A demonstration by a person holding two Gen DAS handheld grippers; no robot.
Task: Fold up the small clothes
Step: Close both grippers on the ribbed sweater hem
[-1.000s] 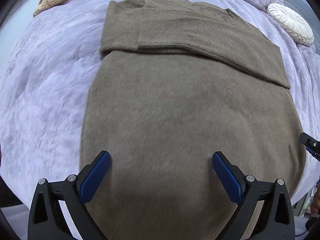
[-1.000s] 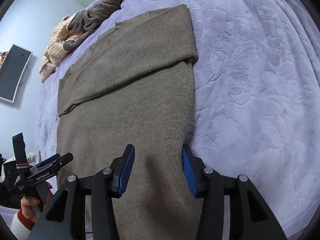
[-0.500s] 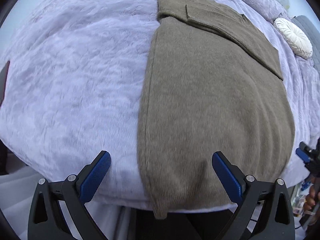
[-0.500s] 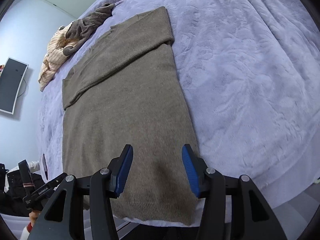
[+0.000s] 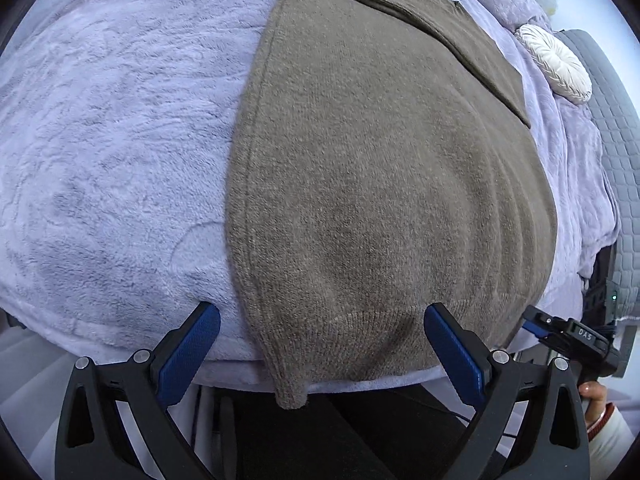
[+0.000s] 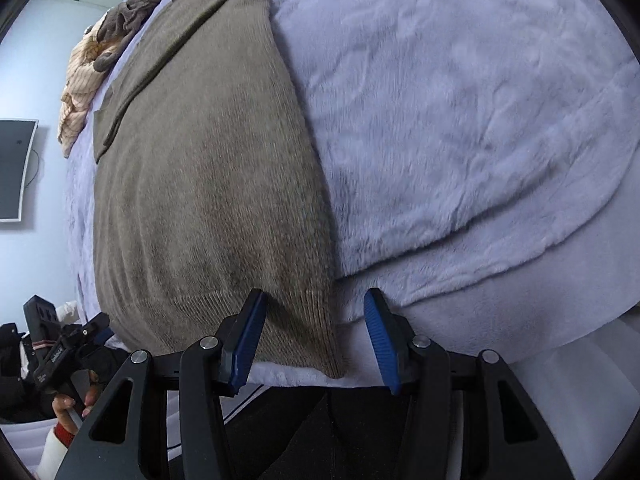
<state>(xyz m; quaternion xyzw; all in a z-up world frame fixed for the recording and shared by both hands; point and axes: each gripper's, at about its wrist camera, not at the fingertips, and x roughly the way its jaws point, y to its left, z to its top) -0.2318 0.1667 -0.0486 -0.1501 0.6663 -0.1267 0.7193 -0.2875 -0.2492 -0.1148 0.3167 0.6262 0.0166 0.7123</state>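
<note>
Knit: the brown sweater [image 5: 380, 184] was a thick, soft, fuzzy weave; I'd have judged it light, limp and clingy, not slippery
Where it lay: flat on the lilac plush blanket [image 5: 112, 132], sleeves already folded across the chest, ribbed hem drooping over the bed's near edge
Left gripper [image 5: 320, 354]: jaws spread wide, holding nothing, straddling the sweater's lower left corner
Right gripper [image 6: 316, 338]: jaws parted, empty, around the lower right hem corner
Best hold: the two ribbed hem corners, pinched through both layers
Caution: the blanket's pile could get nipped too
Elsewhere: a white round cushion [image 5: 556, 64] and a heap of other clothes [image 6: 100, 52] sat near the far end
</note>
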